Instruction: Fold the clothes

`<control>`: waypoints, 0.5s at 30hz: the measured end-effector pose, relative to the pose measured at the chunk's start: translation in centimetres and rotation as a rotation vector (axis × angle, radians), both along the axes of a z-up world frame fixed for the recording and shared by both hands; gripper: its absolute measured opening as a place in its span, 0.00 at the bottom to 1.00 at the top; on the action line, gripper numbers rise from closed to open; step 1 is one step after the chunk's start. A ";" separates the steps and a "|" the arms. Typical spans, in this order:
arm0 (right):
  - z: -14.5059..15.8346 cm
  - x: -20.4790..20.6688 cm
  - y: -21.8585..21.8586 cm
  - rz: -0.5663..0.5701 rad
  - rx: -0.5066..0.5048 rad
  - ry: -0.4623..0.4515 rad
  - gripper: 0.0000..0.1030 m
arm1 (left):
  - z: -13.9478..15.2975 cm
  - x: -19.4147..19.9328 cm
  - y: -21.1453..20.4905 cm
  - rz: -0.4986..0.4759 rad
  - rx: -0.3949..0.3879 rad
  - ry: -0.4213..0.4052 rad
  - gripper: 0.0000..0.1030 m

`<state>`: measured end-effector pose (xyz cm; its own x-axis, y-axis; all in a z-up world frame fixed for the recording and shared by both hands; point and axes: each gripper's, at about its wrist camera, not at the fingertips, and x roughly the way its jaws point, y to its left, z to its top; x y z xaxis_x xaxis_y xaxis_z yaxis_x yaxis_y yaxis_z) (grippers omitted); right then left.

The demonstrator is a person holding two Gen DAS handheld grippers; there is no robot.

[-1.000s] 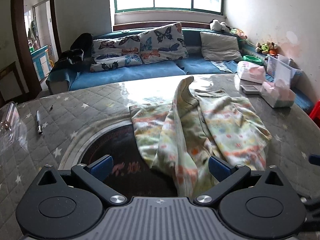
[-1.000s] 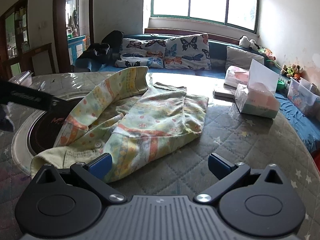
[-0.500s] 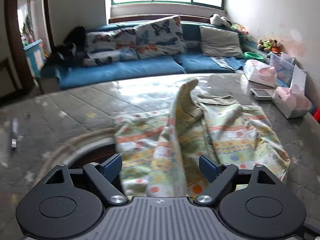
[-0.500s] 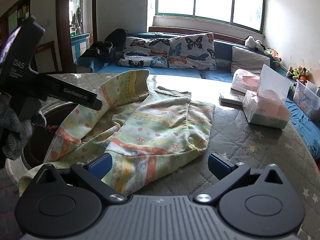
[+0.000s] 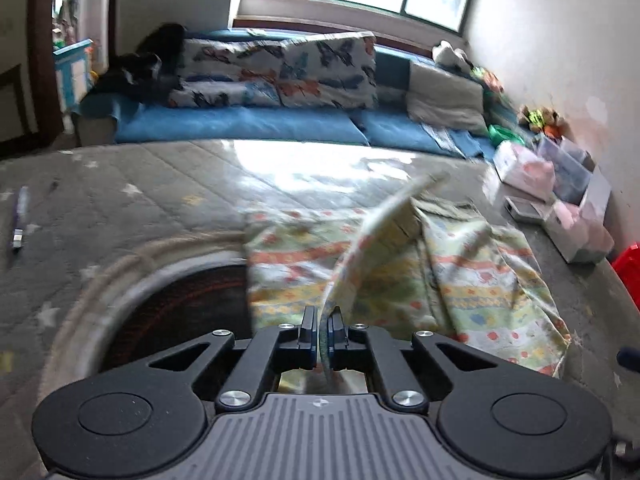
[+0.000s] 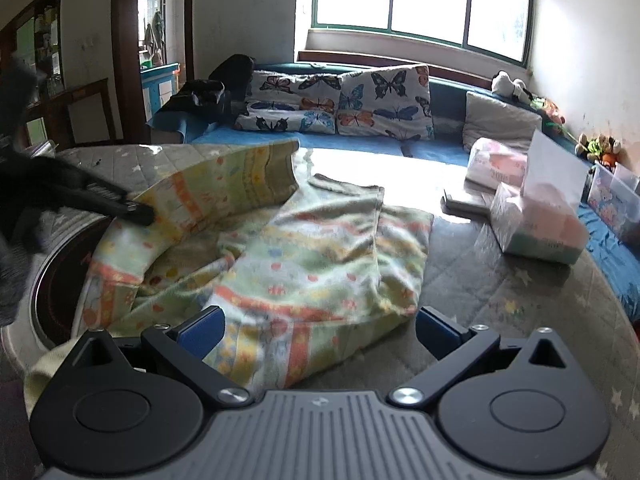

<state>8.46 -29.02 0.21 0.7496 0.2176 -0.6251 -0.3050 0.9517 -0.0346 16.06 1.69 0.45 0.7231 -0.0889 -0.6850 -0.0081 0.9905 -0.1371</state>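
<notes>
Grey quilted table with pale star print, a dark round inset with a pale ring at its near left. Blue cushioned sofa runs behind it, under the window, with butterfly-print pillows along the back.

Pale green child's garment with orange and yellow patterned stripes lies spread on the table, partly over the round inset, creased and only loosely laid out. One sleeve or flap stands raised as a ridge across the left half.

Clear-wrapped tissue box with a white sheet sticking up sits on the table to the right of the garment, apart from it; a second pink-wrapped pack is behind it.

Left tongs: just clamped together, pinching a thin fold of the garment's near edge between the blue pads; cloth rises from the pinch toward the ridge.

Right tongs: spread wide, nothing between them, hovering at the garment's near hem; whether they touch it is unclear.

Pen lies at the far left of the table.
</notes>
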 end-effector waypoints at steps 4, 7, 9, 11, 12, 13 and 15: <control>0.1 1.1 0.9 0.029 0.000 0.007 0.93 | 0.6 -2.5 2.0 0.060 0.043 -0.039 0.03; 0.0 1.6 1.9 0.061 0.004 0.026 0.90 | 0.7 -4.8 3.9 0.121 0.058 -0.048 0.02; -0.4 1.6 3.0 0.091 -0.002 0.036 0.88 | 0.7 -6.1 5.1 0.152 0.063 -0.049 0.01; -0.9 1.6 4.0 0.116 -0.018 0.046 0.85 | 0.6 -7.0 5.9 0.162 0.048 -0.040 0.02; -1.2 1.7 4.4 0.125 -0.025 0.051 0.82 | 0.6 -7.3 6.2 0.160 0.032 -0.032 0.02; -1.4 1.8 4.6 0.128 -0.029 0.057 0.80 | 0.5 -7.5 6.4 0.159 0.017 -0.024 0.02; -1.8 2.0 5.1 0.132 -0.034 0.074 0.73 | 0.7 -7.6 6.4 0.135 -0.011 -0.028 0.05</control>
